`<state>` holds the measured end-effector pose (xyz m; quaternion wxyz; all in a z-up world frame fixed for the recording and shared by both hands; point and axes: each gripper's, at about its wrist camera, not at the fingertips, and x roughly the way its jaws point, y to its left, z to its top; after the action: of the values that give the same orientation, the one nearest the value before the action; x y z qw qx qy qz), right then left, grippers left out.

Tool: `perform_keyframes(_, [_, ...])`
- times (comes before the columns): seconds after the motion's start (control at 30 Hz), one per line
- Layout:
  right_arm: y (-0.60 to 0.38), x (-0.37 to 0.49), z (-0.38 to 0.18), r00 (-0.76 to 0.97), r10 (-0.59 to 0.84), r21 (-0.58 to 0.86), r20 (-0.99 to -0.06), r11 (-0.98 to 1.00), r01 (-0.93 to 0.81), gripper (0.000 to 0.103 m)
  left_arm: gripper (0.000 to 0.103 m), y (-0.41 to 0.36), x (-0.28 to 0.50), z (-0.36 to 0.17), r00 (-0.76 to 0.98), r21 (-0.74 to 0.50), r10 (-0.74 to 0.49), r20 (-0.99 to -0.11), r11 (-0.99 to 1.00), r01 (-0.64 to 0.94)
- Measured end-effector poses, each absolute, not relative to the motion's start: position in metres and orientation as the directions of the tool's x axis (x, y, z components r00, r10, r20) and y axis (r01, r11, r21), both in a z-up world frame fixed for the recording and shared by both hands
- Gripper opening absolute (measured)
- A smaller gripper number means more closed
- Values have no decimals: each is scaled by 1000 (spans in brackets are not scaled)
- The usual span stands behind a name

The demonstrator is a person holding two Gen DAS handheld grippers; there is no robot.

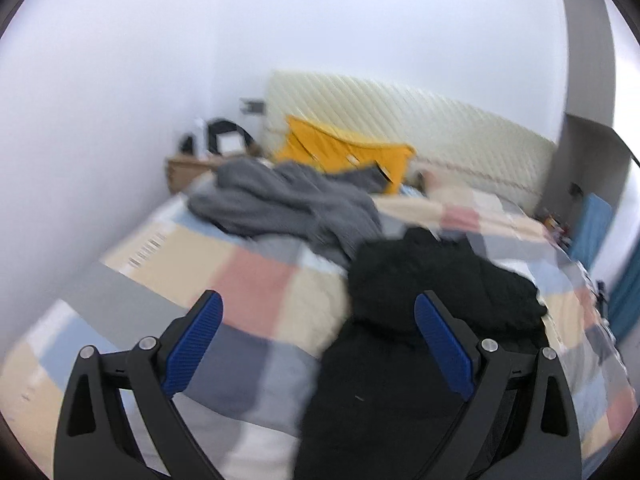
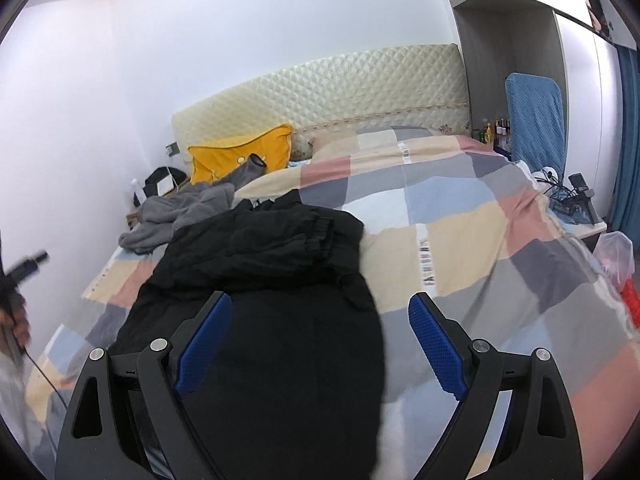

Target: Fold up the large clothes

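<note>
Both empty: left gripper (image 1: 318,344) and right gripper (image 2: 320,344) spread wide, clear of the cloth. Black garment (image 2: 256,280) heaped on the bed (image 2: 460,232) just ahead and below. Likely soft, limp, light; best pinched at 2 edge corners, at hem or waistband.

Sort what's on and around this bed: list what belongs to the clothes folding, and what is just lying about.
For the job: black garment, grey garment, left gripper and right gripper, both open and empty.

Lying about: yellow pillow, checked quilt, blue-covered chair, plastic bag.
</note>
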<state>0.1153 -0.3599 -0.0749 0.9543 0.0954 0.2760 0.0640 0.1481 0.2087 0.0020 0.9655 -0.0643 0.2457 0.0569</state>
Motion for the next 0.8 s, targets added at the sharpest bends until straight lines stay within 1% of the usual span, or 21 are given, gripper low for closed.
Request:
perform_keyframes(0.07, [-377,110,-71,820,207,238,-534,967,-89,90,98,227,140,27,875,-90,98,-474,983,-158])
perform_keyframes(0.13, [-397,106,-69,786,252,264,-564,957,-117,90,98,249,132,48,867,-100,77,-492,984,-144])
perform_keyframes(0.2, [-412,104,-73,746,294,295,-598,946,-137,90,99,263,127,57,854,-103,55,-518,987,-126])
perform_keyframes(0.3, [-431,107,-93,642,370,367,-671,919,-147,90,101,286,125,52,802,-166,-56,-595,985,-55])
perform_keyframes(0.37, [-443,110,-112,562,421,419,-711,897,-141,90,101,299,126,33,750,-236,-139,-647,972,-23])
perform_keyframes(0.43, [-453,110,-129,517,420,426,-746,898,-114,90,101,307,129,-1,684,-300,-218,-696,954,-2])
perform_keyframes(0.57, [-459,110,-155,440,462,457,-770,880,-126,88,100,309,135,-69,568,-391,-320,-758,920,-2])
perform_keyframes(0.67, [-461,114,-175,374,502,497,-780,860,-120,86,100,306,139,-117,473,-474,-408,-781,880,-24])
perform_keyframes(0.73, [-458,117,-192,315,505,494,-804,861,-120,81,99,299,144,-146,405,-520,-468,-785,854,-22])
perform_keyframes(0.77, [-457,118,-197,294,509,497,-809,859,-121,79,99,295,146,-154,385,-520,-472,-793,854,-24])
perform_keyframes(0.8, [-456,121,-203,270,521,509,-809,852,-121,74,99,289,148,-166,356,-510,-467,-810,860,-32])
